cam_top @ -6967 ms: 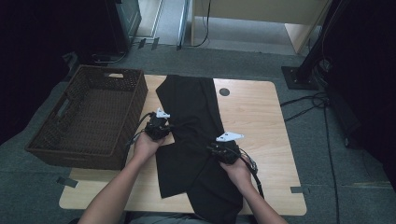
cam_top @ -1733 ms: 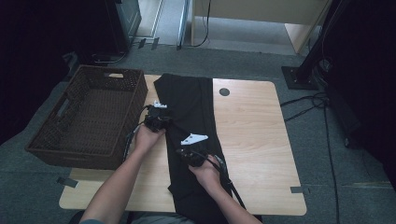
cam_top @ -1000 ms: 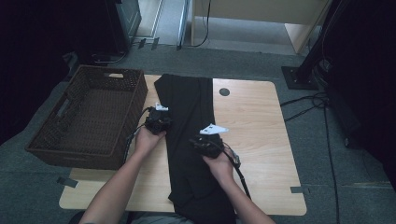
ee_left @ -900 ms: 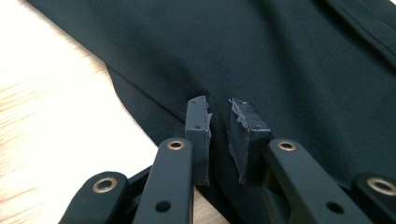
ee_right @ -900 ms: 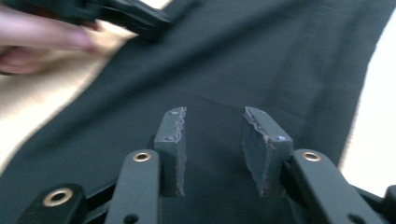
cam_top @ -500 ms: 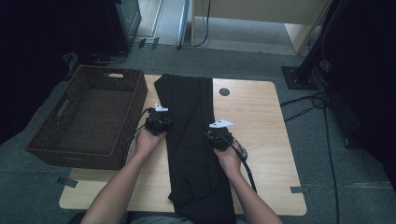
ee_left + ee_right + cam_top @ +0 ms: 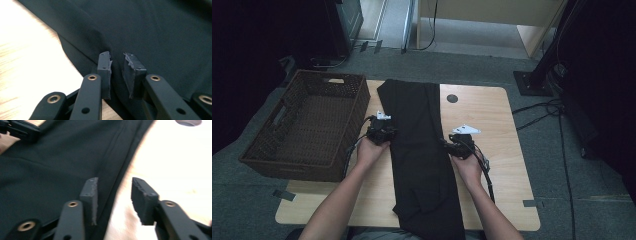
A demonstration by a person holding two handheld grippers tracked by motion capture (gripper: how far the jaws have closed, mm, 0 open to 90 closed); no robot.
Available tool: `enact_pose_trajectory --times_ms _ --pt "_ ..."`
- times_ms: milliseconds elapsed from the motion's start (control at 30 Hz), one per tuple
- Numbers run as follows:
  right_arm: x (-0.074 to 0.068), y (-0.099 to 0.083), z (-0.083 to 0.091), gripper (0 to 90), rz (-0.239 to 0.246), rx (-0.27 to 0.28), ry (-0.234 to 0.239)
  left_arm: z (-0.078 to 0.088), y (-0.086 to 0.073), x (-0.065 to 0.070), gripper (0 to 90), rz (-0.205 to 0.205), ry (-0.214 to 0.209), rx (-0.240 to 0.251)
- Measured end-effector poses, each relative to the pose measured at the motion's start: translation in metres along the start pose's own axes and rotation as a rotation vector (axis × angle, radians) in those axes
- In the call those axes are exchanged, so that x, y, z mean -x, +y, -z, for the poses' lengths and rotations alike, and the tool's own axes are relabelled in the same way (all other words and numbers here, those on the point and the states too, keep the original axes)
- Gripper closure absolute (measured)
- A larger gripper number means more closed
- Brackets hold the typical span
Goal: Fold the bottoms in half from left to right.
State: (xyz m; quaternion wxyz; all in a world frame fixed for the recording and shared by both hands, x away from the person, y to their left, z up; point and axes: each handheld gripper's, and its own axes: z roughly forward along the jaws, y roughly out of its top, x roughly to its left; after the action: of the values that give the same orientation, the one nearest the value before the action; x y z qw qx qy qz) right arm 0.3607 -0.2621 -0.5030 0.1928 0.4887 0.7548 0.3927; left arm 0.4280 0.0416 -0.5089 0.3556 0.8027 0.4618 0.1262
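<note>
My left gripper [image 7: 117, 65]: jaws narrowly parted, resting over a fold at the left edge of the black cloth [image 7: 419, 150]; whether they pinch it, I cannot tell. My right gripper [image 7: 114, 195]: jaws have just been opening, wide apart, straddling the cloth's right hem, gripping nothing. Cloth is smooth, matte, folded into a long strip down the middle of the pale wood surface [image 7: 492, 115]. Bare wood is free on its right. A woven brown basket [image 7: 307, 127] crowds the left. The cloth's near end is cut off.
</note>
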Motion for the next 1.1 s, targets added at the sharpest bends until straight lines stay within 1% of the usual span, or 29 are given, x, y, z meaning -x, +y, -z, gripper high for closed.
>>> enact_pose_trajectory --times_ms 33,67,100,133,200,233,300,367,433,500,567,633,667,733,767,833,867,900,933,967,1033,1100 --pt "-0.001 0.003 -0.004 54.1 0.003 0.001 0.011 0.000 0.000 0.000 75.1 0.003 -0.002 0.001" --pt "-0.002 0.005 -0.008 54.2 0.004 0.004 0.013 0.000 -0.001 -0.001 75.1 0.009 -0.005 0.006" --pt "-0.002 0.007 -0.012 54.0 0.002 0.003 0.020 0.000 -0.001 -0.001 75.1 0.019 -0.010 0.008" --pt "-0.002 0.010 -0.018 53.1 -0.007 0.000 0.030 0.001 -0.001 -0.001 74.1 0.027 -0.016 0.008" --pt "-0.001 0.014 -0.028 51.8 -0.023 -0.007 0.039 0.001 -0.002 -0.001 72.6 0.029 -0.023 0.009" --pt "-0.001 0.016 -0.031 50.7 -0.029 -0.014 0.039 0.001 -0.002 -0.001 72.1 0.029 -0.026 0.007" --pt "0.000 0.021 -0.040 50.1 -0.019 -0.025 0.025 0.001 -0.002 -0.001 69.6 0.033 -0.033 0.009" --pt "0.000 0.024 -0.045 49.7 -0.007 -0.037 0.020 0.002 -0.002 0.000 68.7 0.028 -0.033 0.007" --pt "-0.001 0.026 -0.050 50.0 0.015 -0.045 -0.001 0.002 -0.003 -0.001 68.2 0.031 -0.035 0.009" --pt "-0.001 0.027 -0.054 50.0 0.017 -0.063 -0.001 0.003 -0.003 -0.001 68.1 0.033 -0.036 0.010" --pt "-0.002 0.026 -0.057 51.0 0.030 -0.066 -0.006 0.003 -0.003 0.000 67.7 0.033 -0.036 0.007" --pt "-0.003 0.026 -0.057 54.4 0.037 -0.066 -0.017 0.003 -0.003 0.000 67.6 0.030 -0.034 0.006" --pt "-0.003 0.026 -0.058 55.8 0.045 -0.059 -0.012 0.003 -0.003 0.000 67.1 0.033 -0.033 0.006" --pt "-0.003 0.026 -0.059 61.4 0.046 -0.045 -0.010 0.003 -0.003 0.001 66.5 0.027 -0.031 0.007" --pt "-0.004 0.024 -0.059 68.7 0.049 -0.034 -0.004 0.003 -0.003 0.001 65.7 0.026 -0.031 0.007" --pt "-0.004 0.023 -0.060 77.5 0.053 -0.020 0.009 0.003 -0.003 0.001 65.0 0.027 -0.033 0.007" --pt "-0.004 0.023 -0.059 83.4 0.050 -0.021 0.020 0.003 -0.003 0.001 64.5 0.029 -0.036 0.007" --pt "-0.004 0.023 -0.059 86.5 0.038 -0.024 0.035 0.003 -0.003 0.001 63.9 0.030 -0.040 0.005" --pt "-0.004 0.023 -0.059 87.3 0.033 -0.025 0.043 0.003 -0.003 0.001 62.4 0.031 -0.043 0.002" --pt "-0.004 0.023 -0.057 87.8 0.029 -0.040 0.044 0.004 -0.003 0.000 59.0 0.029 -0.042 -0.003" --pt "-0.003 0.023 -0.051 88.1 0.025 -0.074 0.044 0.007 -0.002 -0.003 50.8 0.043 -0.034 -0.007" --pt "0.000 0.018 -0.043 88.1 0.008 -0.081 0.061 0.011 -0.001 -0.008 50.7 0.057 -0.041 0.015"
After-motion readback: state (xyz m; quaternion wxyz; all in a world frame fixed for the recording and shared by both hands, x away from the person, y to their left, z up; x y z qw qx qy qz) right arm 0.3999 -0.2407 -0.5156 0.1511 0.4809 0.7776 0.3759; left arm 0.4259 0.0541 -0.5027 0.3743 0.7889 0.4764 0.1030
